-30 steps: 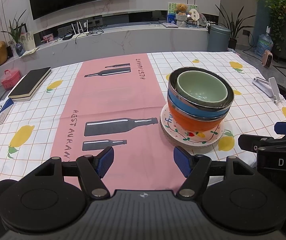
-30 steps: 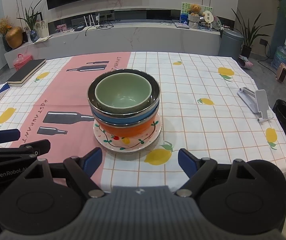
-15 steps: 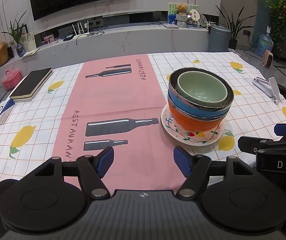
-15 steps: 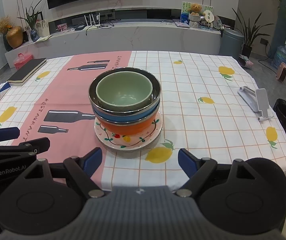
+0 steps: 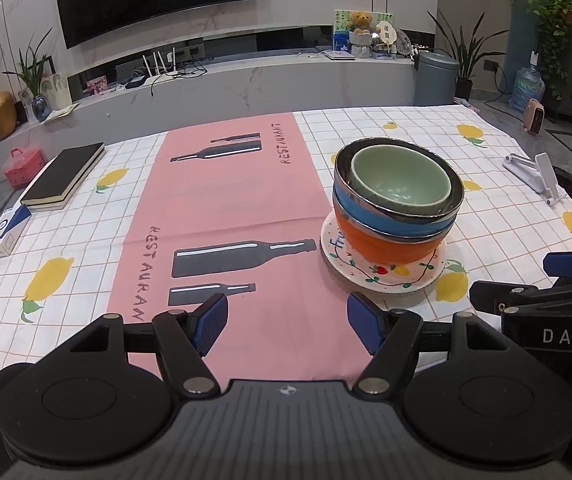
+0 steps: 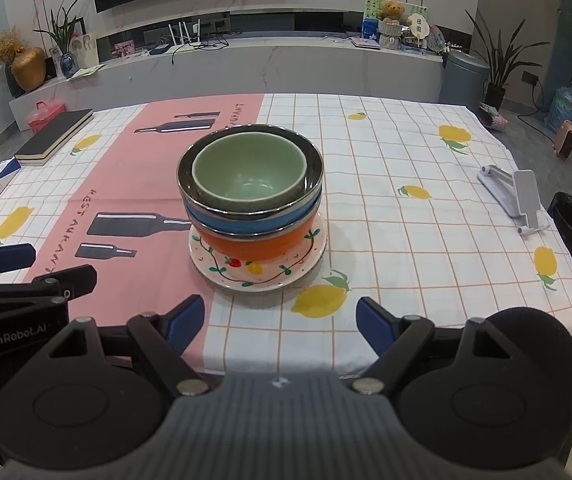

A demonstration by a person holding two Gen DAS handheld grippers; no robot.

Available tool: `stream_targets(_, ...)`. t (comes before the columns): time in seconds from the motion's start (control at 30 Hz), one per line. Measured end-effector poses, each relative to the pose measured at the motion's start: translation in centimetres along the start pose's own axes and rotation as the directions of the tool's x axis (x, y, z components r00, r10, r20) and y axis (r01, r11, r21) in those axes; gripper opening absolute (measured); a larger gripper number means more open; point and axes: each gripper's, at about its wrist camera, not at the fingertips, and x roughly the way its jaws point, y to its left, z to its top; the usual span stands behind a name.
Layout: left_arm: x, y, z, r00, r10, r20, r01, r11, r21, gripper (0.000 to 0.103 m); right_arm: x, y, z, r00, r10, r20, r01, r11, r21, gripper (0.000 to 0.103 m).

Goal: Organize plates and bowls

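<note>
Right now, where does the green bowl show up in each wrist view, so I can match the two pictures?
Left wrist: the green bowl sits right of centre, topmost in the nested stack on the patterned plate.
Right wrist: the green bowl sits near the middle, slightly left, on the same stack and plate.
Shared landmark: the white folding stand, to the right of the stack in both views.

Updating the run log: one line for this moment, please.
left gripper: open, empty | right gripper: open, empty | green bowl: top of stack on plate | untouched
</note>
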Motion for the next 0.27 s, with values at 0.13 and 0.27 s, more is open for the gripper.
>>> stream_targets(0.13,0.04,0.02,0.1,1.0,-0.001,0.003,0.001,1.0,-0.001,0.08,0.1,-0.02,0.09,1.0,0.001,-0.002,-0.001,1.0,0.0,0.082)
stream_targets(0.27,0.19,0.01,0.16,1.0,-0.007,0.002,0.007,1.0,-0.008,0.08,0.31,-0.2,0.1,1.0,0.0,-0.009,0.0,1.0,0.004,0.082)
